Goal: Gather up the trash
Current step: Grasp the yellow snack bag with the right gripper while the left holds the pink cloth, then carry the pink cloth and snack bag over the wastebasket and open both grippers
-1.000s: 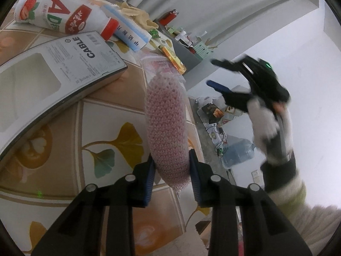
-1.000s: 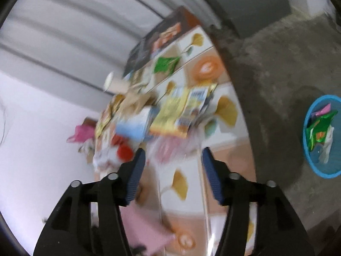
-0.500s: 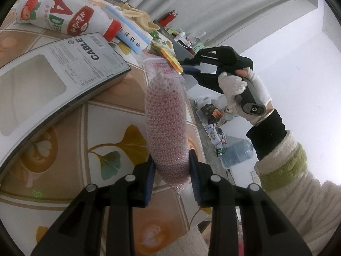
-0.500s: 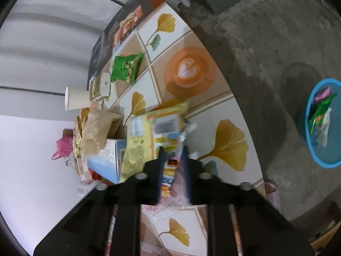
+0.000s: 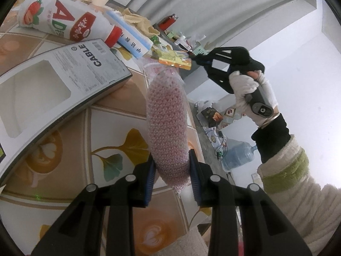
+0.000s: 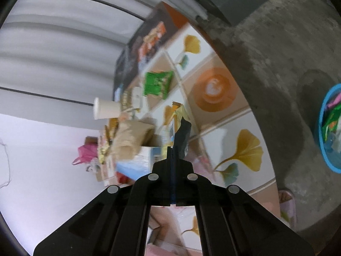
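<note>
Pickup step: left gripper clamps the pink foam sleeve; right gripper, jaws closed, apparently pinches a yellow wrapper. Next: carry both to the blue bin.

bottle behind cable box, on table

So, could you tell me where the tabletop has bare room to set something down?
Bare: the tiles along the floor-side edge, past the green packet. Crowded: the wall side, around the paper cup and brown bag.
</note>
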The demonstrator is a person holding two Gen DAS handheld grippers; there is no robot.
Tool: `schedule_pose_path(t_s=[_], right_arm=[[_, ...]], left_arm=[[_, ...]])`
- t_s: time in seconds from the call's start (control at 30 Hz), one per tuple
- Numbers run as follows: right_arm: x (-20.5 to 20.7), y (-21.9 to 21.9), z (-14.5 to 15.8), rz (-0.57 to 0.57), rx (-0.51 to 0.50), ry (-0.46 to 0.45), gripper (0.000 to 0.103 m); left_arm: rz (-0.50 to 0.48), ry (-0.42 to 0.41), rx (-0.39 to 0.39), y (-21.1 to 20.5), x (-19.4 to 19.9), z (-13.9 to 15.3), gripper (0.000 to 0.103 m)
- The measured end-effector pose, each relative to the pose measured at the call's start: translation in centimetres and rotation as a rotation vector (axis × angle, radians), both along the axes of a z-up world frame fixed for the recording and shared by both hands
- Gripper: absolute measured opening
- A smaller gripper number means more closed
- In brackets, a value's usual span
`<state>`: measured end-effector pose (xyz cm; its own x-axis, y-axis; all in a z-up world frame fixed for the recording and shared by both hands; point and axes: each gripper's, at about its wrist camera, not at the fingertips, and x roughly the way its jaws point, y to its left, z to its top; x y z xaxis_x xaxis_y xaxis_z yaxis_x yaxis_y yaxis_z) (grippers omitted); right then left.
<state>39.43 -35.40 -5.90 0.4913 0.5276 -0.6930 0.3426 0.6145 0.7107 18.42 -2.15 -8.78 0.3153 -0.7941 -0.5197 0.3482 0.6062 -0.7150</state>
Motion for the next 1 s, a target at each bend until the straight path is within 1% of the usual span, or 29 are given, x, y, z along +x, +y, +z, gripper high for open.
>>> schedule_pose_path(t_s=[0.17, 0.27, 0.43, 0.5, 0.63, 0.77, 0.83, 0.93, 1.0], right_arm=[[-0.4, 0.2, 2.5, 0.010, 0.014, -0.072, 0.000], [-1.1, 0.2, 4.2, 0.016, 0.019, -0.116, 0.000], [-3.3, -0.4, 7.4, 0.017, 0.010, -0.189, 0.000], [-4.7, -1.0, 8.8, 0.011, 0.003, -0.222, 0.000], [-7.9, -2.9, 10.5, -0.014, -0.013, -0.269, 0.000], [-11.9, -5.7, 11.7, -0.061, -0.037, -0.295, 0.000], [-14.4, -7.6, 12.0, -0.101, -0.061, -0.298, 0.000], [-17.6, -10.4, 11.6, -0.158, -0.086, -0.289, 0.000], [-19.7, -12.5, 10.9, -0.199, -0.103, -0.270, 0.000]], left_arm=[[0.003, -0.010, -0.001, 0.1, -0.1, 0.1, 0.028], [0.006, -0.034, 0.001, 0.2, -0.3, 0.5, 0.028], [0.010, -0.063, 0.007, 0.2, -0.6, 1.3, 0.028], [0.005, -0.083, 0.011, 0.0, -0.9, 2.1, 0.028], [-0.031, -0.132, 0.014, -1.4, -1.5, 4.1, 0.028], [-0.108, -0.167, 0.006, -4.4, -0.9, 5.5, 0.028], [-0.160, -0.172, 0.000, -6.8, -0.6, 6.5, 0.028], [-0.255, -0.180, 0.008, -11.7, -0.3, 7.8, 0.028], [-0.324, -0.178, 0.033, -15.4, 0.0, 8.4, 0.028]])
